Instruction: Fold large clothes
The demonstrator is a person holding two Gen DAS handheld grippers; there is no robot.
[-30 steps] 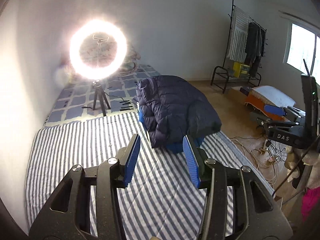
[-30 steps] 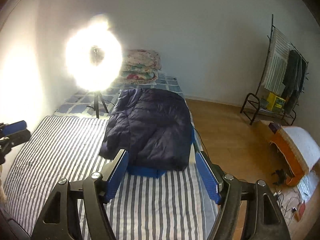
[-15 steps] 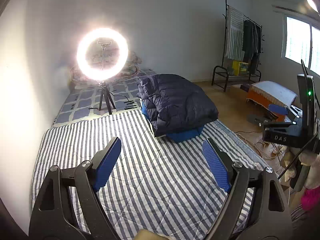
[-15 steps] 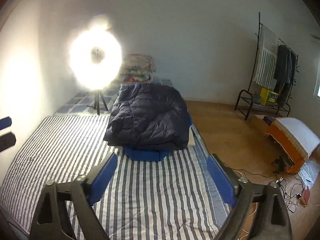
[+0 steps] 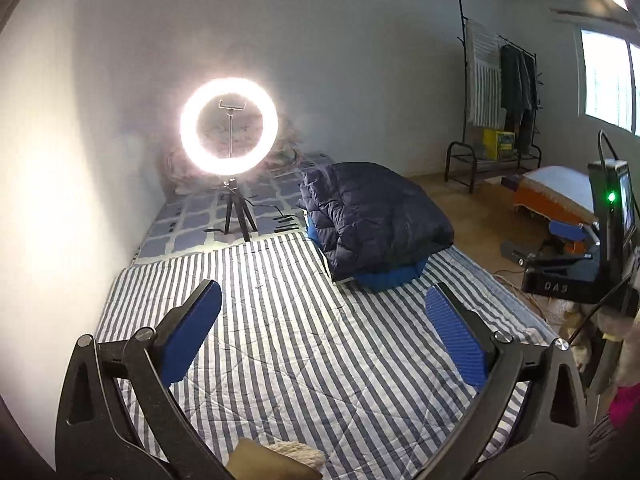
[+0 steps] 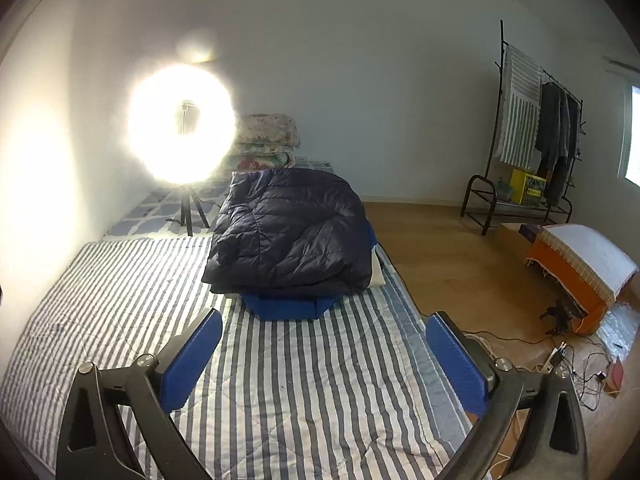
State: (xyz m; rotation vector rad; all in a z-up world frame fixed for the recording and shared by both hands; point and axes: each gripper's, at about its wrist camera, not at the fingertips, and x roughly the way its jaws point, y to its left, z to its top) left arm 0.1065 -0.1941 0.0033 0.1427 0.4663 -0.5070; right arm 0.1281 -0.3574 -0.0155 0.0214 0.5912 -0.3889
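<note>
A folded dark navy puffer jacket [image 5: 372,216] [image 6: 292,232] lies on top of a folded blue garment [image 5: 392,278] [image 6: 288,306] at the far end of the striped quilt [image 5: 280,340] [image 6: 120,280]. My left gripper [image 5: 322,292] hovers over the quilt, well short of the pile and to its left. Its jaws are opening and nothing is between them. My right gripper [image 6: 324,320] faces the pile head-on from a similar distance. Its jaws are also opening, with only bare quilt between them.
A lit ring light [image 5: 229,126] [image 6: 182,124] on a tripod stands behind the quilt at the left. Stacked floral bedding [image 6: 266,140] lies against the back wall. A clothes rack [image 6: 536,120], an orange covered stool [image 6: 580,268] and floor cables [image 6: 568,360] are at the right.
Both grippers' jaws have spread much wider. Both have drawn back from the jacket pile, which now sits farther off in each view.
</note>
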